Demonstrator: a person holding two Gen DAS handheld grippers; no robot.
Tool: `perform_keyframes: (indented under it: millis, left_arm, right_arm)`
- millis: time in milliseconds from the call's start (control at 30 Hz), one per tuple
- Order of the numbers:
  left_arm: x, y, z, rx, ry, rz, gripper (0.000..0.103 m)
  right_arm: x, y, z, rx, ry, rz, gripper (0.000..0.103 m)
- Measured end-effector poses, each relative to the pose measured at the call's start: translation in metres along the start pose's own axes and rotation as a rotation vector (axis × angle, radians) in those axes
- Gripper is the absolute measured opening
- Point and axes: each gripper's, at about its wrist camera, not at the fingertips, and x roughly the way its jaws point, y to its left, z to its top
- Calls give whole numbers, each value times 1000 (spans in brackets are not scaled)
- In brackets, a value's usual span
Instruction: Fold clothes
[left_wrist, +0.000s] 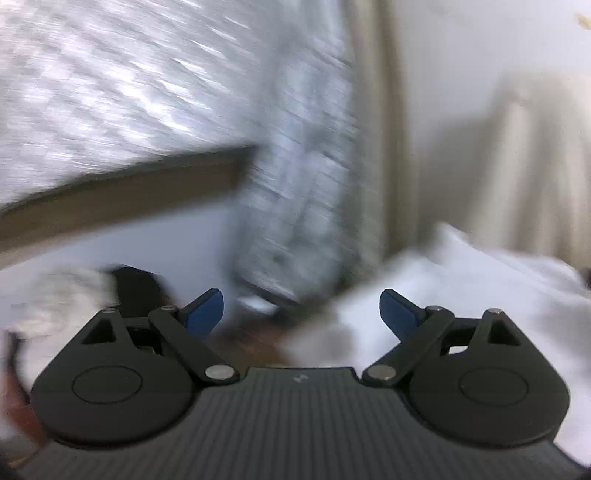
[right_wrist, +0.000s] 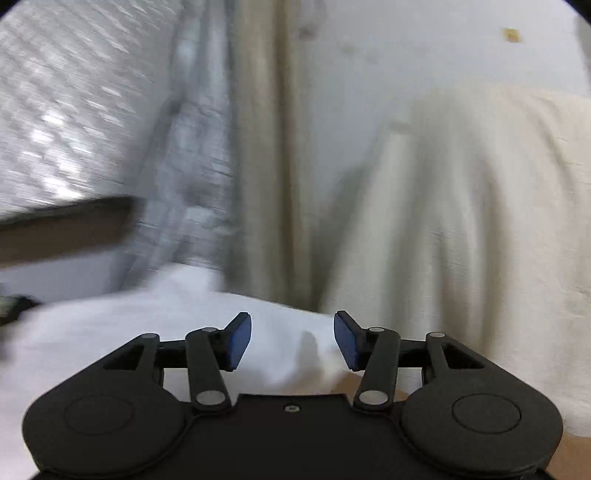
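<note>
Both grippers empty above white cloth, views blurred.

A cream curtain (right_wrist: 461, 192) hangs behind; the white cloth (right_wrist: 147, 325) lies heaped below it, right of the left gripper (left_wrist: 301, 314) and under the right gripper (right_wrist: 292, 341). Left jaws stand wide apart, right jaws partly apart; neither set grasps anything, blue pads (right_wrist: 238, 345) bare.

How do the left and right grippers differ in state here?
The left gripper stands wide open; the right gripper shows a narrower gap. Beyond the left one's pads lie dark floor and the edge of the white cloth; the right one's pads frame the white cloth itself, with cream curtains behind. Both have blue pads, grip nothing, and both views are blurred.
</note>
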Motion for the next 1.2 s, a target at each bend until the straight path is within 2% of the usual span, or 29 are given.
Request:
perform_keyframes:
  millis: [33,67,133,167,233,300,367,433,467,567,667,767,833,867,933,1033,1067,1200]
  left_arm:
    - [10,-8,0,18,78,-61,92]
    - [19,-14,-3,35,134,-74,92]
    - [33,-26,-16,91,237,-8,93]
    - [32,-28,-23,108,250,30,93]
    - [14,-24,-34,115,216,81,95]
    - [-10,-23,-42,131,194,102,95]
    - [-44,-25,-48,163,180,76,96]
    - [-82,-25,-58,188,144,38,97]
    - [-100,-26,-66,191,129,42,100]
    - [-147,-31,-88,191,114,47,101]
    - [-182,-38,-103,136,111,17,103]
    - [-203,-49,-121,51,126,-57,103]
    - [-211,-61,-133,71,170,-69,103]
    - [-218,-65,-136,98,162,-75,103]
    - [-232,-68,-141,123,138,-40,103]
    - [-253,-67,-151,137,100,15,103]
    - [-257,-67,-157,153,113,29,103]
    - [-264,-56,-163,140,187,-26,103]
  right_arm:
    - [-7,7,-3,12,-1,69,58]
    - [-13,16,-8,5,6,122,58]
    - [-25,45,-27,-70,49,171,59]
    - [-32,58,-36,-110,59,178,61]
    - [-50,81,-53,-201,38,132,65]
    - [-74,88,-63,-212,18,125,67]
    - [-101,86,-67,-180,-6,123,68]
    - [-123,81,-65,-118,-39,61,68]
    - [-132,79,-63,-102,-47,38,68]
    - [-161,65,-61,-56,-30,0,68]
    - [-206,55,-69,-27,-22,-31,69]
    - [-227,51,-69,-55,-45,-108,74]
    - [-240,47,-68,-35,-21,-124,74]
    - [-247,45,-66,-15,-14,-126,76]
    - [-264,45,-66,3,6,-138,80]
    - [-285,52,-73,-15,64,-147,80]
    - [-292,55,-75,-21,84,-149,80]
    - [-318,62,-90,-5,172,-160,80]
